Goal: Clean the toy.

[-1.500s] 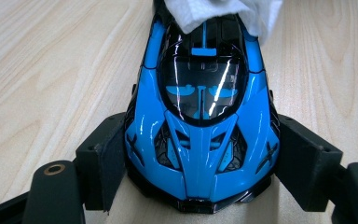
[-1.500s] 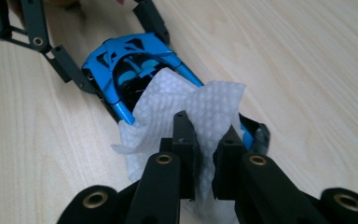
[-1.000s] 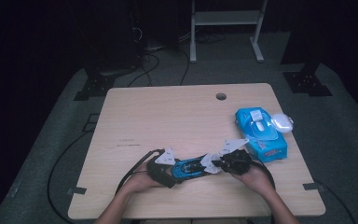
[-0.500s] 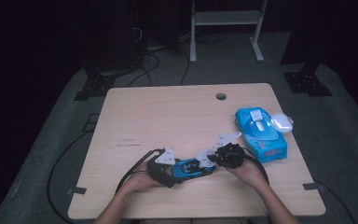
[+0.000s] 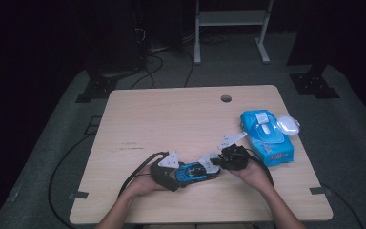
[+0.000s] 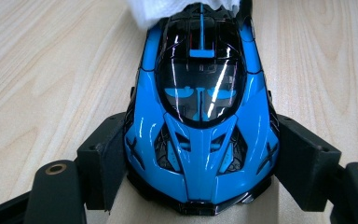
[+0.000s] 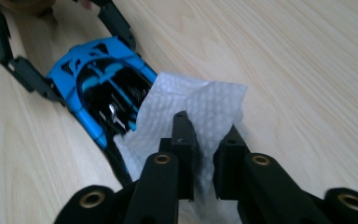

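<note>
My left gripper (image 5: 183, 175) and right gripper (image 5: 219, 162) are both black, each topped by a grey three-cornered plate with small dark holes. A black cable loops back from each. Up close, my jaws are matt black blocks on flat black links, pinned with brass-coloured rivets. My forearms are bare, no sleeves.

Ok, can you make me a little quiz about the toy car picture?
1. True or false: the left gripper clamps the blue toy car by its sides.
2. What does the right gripper pinch: A a white wipe, B a sponge, C a brush?
3. What blue thing lies at the table's right edge?

Key: 1 true. 2 A. 3 the blue wipes pack.
</note>
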The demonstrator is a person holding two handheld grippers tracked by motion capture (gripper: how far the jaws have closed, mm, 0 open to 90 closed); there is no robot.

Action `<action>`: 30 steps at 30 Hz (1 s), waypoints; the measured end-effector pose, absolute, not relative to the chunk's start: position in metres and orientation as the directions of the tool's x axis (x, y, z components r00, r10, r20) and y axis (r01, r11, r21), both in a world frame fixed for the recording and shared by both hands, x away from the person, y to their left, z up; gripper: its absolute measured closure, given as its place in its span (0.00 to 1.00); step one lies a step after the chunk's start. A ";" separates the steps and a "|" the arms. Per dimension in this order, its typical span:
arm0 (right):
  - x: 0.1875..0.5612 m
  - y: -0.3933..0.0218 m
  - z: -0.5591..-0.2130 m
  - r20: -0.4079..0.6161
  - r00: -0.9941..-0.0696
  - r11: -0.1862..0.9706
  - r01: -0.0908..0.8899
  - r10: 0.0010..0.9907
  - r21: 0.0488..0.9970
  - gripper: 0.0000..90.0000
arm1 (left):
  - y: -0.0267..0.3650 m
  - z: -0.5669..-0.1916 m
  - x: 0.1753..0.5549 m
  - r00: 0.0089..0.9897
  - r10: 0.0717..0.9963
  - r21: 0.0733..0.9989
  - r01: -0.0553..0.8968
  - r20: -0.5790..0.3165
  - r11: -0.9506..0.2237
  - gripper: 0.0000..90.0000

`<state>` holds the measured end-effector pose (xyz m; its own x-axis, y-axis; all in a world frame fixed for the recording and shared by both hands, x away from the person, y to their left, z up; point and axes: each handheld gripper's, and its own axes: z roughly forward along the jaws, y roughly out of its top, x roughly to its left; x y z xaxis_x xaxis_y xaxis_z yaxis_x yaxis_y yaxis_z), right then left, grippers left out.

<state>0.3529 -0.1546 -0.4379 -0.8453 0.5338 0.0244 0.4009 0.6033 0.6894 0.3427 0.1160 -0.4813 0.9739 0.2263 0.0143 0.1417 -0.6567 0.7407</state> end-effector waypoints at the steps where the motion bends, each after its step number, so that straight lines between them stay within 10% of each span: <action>1: 0.356 -0.151 -0.439 0.044 -0.845 0.590 0.409 0.533 0.696 0.82 | 0.116 -0.481 0.343 0.974 0.227 0.740 0.142 0.014 -0.658 0.28; 30: 0.344 -0.160 -0.433 0.075 -0.873 0.607 0.394 0.482 0.690 0.91 | 0.115 -0.481 0.345 0.972 0.235 0.736 0.158 0.001 -0.659 0.27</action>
